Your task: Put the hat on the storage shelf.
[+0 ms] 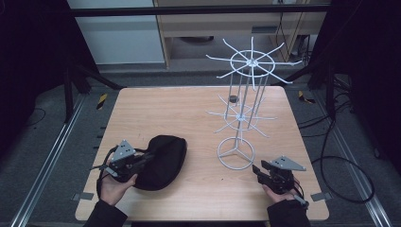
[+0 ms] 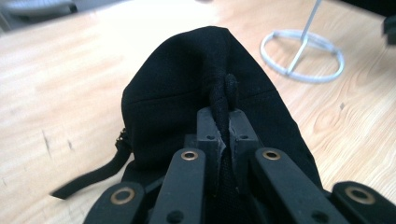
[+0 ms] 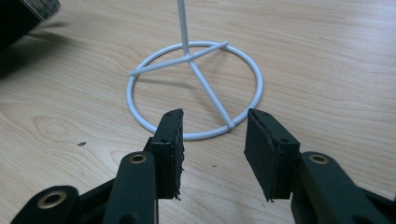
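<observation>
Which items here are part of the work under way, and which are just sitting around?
In use:
black bag, strap pinched by left gripper
white wire rack, right gripper open at its base

Idle:
small dark object behind rack

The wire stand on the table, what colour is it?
White all over: the wire stand, ring base and post, shows best in the right gripper view.

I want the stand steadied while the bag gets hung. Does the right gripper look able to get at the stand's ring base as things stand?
Probably yes. The right gripper stands open with nothing between its jaws, facing the ring base across bare table.
</observation>
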Available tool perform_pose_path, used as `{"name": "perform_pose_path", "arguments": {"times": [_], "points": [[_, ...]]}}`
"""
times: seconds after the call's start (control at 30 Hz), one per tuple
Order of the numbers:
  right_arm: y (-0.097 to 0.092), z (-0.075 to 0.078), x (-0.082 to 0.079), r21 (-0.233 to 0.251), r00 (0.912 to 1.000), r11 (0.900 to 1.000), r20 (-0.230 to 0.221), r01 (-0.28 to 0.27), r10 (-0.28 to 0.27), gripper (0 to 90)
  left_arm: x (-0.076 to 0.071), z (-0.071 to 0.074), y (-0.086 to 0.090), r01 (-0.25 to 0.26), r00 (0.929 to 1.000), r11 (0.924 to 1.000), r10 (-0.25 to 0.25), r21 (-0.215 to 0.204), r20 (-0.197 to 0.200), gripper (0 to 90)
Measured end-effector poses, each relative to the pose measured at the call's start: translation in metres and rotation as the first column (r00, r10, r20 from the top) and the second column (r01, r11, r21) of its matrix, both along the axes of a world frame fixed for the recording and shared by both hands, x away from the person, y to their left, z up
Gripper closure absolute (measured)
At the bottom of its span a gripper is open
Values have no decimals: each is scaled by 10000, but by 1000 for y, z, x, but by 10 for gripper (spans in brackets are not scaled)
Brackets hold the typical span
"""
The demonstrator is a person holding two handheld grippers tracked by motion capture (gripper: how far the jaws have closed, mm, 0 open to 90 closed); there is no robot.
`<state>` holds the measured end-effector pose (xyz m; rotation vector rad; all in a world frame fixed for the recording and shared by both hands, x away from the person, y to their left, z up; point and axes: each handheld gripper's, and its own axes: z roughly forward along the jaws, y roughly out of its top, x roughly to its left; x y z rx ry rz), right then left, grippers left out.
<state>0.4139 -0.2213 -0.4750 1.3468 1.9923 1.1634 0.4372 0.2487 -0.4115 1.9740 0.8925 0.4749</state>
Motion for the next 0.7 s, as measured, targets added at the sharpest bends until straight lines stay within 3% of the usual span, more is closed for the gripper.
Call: {"name": "perform_pose_path", "arguments": {"times": [0.07, 0.1, 0.13, 0.2, 0.33, 0.37, 0.4, 0.5, 0.57, 0.6, 0.63, 0.7], "points": [[-1, 0, 0, 27, 10000, 10000, 10, 64, -64, 568, -6, 9, 2, -92, 9987, 9987, 116, -492, 496, 853], [-2, 0, 0, 43, 10000, 9999, 11, 92, -92, 567, -6, 9, 2, -92, 9987, 9987, 116, -492, 496, 852], [-3, 0, 1, 16, 9999, 10000, 37, 96, -96, 566, -10, 16, 4, -175, 9968, 9953, 248, -954, 754, 852], [-3, -1, 1, -22, 9999, 9999, 34, 157, -157, 564, -13, 21, 6, -201, 9947, 9902, 337, -1382, 970, 852], [-4, -1, 2, -63, 9997, 9997, 81, 220, -219, 562, -19, 30, 8, -217, 9902, 9821, 469, -1869, 1317, 852], [-4, -1, 2, -90, 9996, 9996, 84, 254, -253, 562, -23, 37, 9, -111, 9861, 9772, 458, -2120, 1595, 852], [-4, -1, 2, -90, 9996, 9996, 84, 254, -253, 562, -23, 37, 9, -111, 9861, 9772, 458, -2120, 1595, 852], [-5, -1, 2, -111, 9995, 9995, 100, 311, -310, 562, -28, 51, 9, 126, 9772, 9698, 397, -2438, 2087, 852], [-5, -1, 3, -167, 9993, 9993, 144, 339, -337, 561, -31, 60, 9, 289, 9727, 9614, 360, -2737, 2292, 852], [-5, -2, 3, -172, 9993, 9992, 149, 354, -352, 561, -35, 69, 9, 476, 9660, 9555, 302, -2913, 2569, 852], [-5, -2, 3, -194, 9992, 9992, 166, 359, -355, 561, -35, 69, 9, 476, 9660, 9555, 302, -2913, 2569, 852], [-6, -2, 3, -188, 9991, 9990, 142, 401, -398, 560, -38, 77, 9, 633, 9592, 9474, 290, -3136, 2812, 852]]}}
